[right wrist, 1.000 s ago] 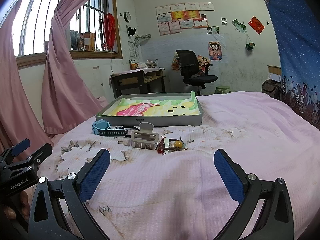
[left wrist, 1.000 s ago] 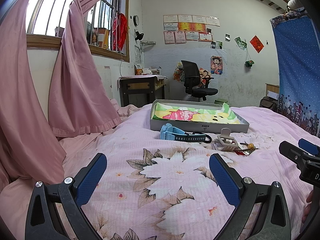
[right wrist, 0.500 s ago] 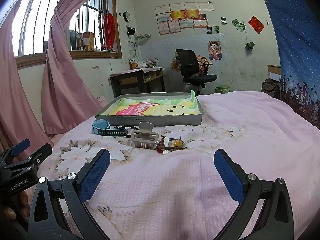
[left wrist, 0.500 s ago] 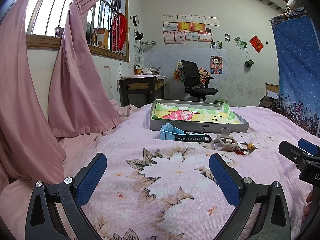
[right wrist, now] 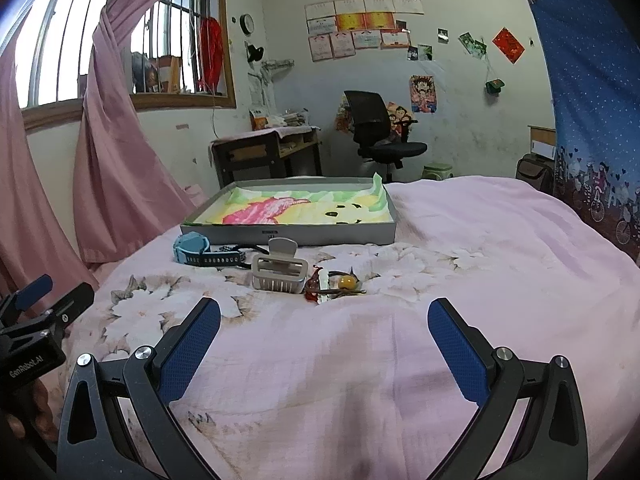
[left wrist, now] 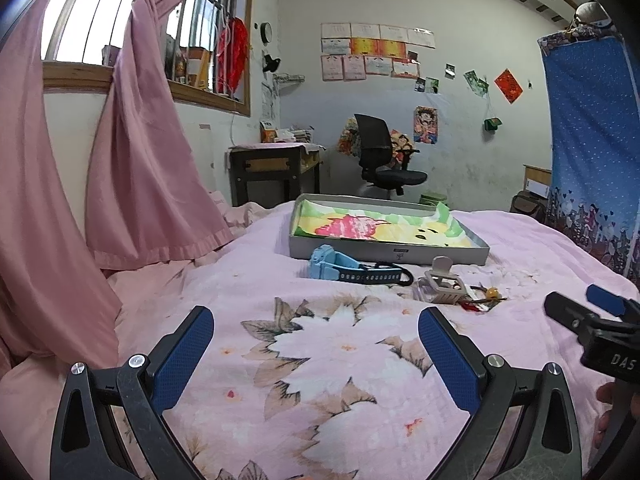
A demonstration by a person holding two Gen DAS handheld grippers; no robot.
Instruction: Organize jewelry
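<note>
Claws, left (left wrist: pixel 316 334) and right (right wrist: pixel 324 326), both hanging open, unmoved; watch (right wrist: pixel 200 250), hair clip (right wrist: pixel 279 270), tray (right wrist: pixel 288 236) awaiting sorting.

Blue watch (right wrist: pixel 200 251), beige claw clip (right wrist: pixel 279 271), small hair ties (right wrist: pixel 335 284), before grey tray (right wrist: pixel 296 235)

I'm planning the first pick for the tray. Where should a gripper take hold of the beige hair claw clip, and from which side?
Grip the beige hair claw clip across its boxy toothed body, from above and the near side. The body lies flat on the bedspread with its broad face toward the right gripper, which is open. Its raised tab points toward the tray, and the small hair ties crowd its right end.
</note>
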